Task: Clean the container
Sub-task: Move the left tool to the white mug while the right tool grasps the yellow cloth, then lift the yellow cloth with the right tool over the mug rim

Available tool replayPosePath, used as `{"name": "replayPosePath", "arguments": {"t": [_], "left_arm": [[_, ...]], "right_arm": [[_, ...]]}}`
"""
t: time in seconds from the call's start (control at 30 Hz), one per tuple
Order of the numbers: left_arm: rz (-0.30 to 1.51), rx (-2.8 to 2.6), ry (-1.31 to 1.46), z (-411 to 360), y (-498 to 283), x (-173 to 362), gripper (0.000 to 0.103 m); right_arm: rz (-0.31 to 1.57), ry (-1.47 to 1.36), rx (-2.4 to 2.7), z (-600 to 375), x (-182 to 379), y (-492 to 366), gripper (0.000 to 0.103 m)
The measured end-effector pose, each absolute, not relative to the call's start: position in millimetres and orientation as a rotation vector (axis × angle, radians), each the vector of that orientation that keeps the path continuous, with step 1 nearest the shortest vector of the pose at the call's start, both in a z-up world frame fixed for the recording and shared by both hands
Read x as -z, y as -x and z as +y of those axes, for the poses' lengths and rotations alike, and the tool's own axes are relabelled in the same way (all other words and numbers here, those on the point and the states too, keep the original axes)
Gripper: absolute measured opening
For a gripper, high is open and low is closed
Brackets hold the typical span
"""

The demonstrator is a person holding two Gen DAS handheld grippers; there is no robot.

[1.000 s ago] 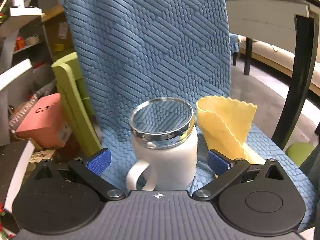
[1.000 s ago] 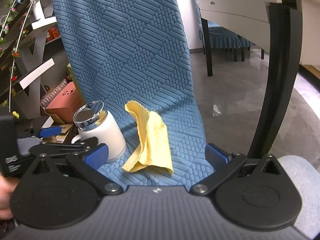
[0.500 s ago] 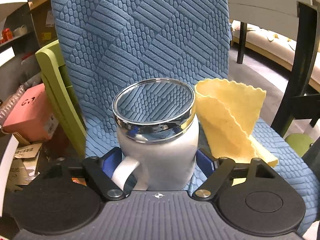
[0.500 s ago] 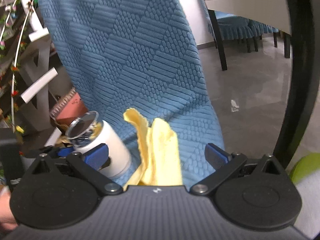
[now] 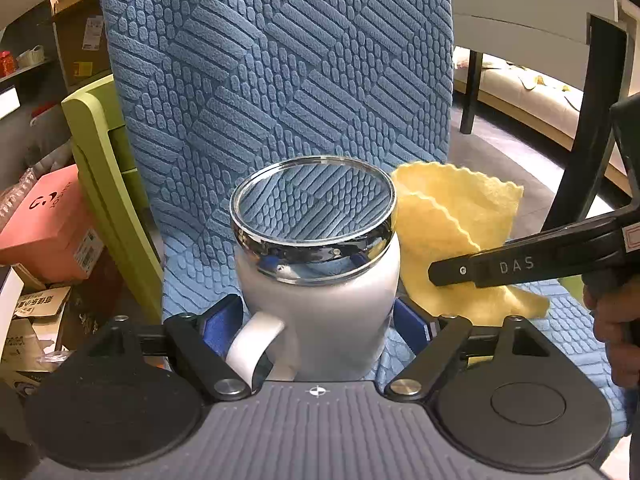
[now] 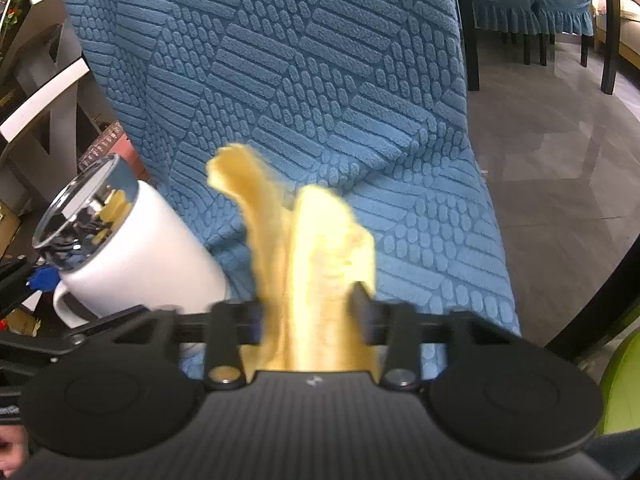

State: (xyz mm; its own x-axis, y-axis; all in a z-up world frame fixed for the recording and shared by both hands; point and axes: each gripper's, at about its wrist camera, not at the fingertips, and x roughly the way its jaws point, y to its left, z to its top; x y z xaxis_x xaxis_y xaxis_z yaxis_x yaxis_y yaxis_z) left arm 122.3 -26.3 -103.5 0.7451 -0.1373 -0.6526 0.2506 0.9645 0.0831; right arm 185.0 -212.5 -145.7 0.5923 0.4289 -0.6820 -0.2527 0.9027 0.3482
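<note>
A white mug (image 5: 320,304) with a chrome lid and a handle on its near left stands on the blue chair seat. My left gripper (image 5: 318,324) is shut on the mug's lower body. The mug also shows at the left of the right wrist view (image 6: 132,256). A crumpled yellow cloth (image 5: 452,240) lies just right of the mug. My right gripper (image 6: 306,312) is shut on the yellow cloth (image 6: 316,276), which bunches up between its blurred fingers. The right gripper's black finger (image 5: 520,266) reaches in from the right over the cloth.
The blue quilted chair back (image 5: 280,72) rises right behind the mug. A green board (image 5: 108,184), a pink box (image 5: 48,220) and cardboard clutter lie left. A black table leg (image 5: 588,120) stands right. Grey floor (image 6: 560,160) and blue-skirted chairs lie beyond.
My left gripper has closed on the mug. My right gripper moved in over the yellow cloth and closed on it.
</note>
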Motion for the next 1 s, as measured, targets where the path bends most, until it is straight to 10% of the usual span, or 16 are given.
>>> {"name": "replayPosePath", "arguments": {"t": [0.47,1.0], "left_arm": [[0.614,0.2,-0.138,-28,-115,102,0.091],[0.596,0.201,-0.121,-25,-120,103,0.088]], "right_arm": [[0.586,-0.285,-0.636,-205,40,-170,0.017],[0.617,-0.072,-0.805,-138,47,-195,0.017]]}}
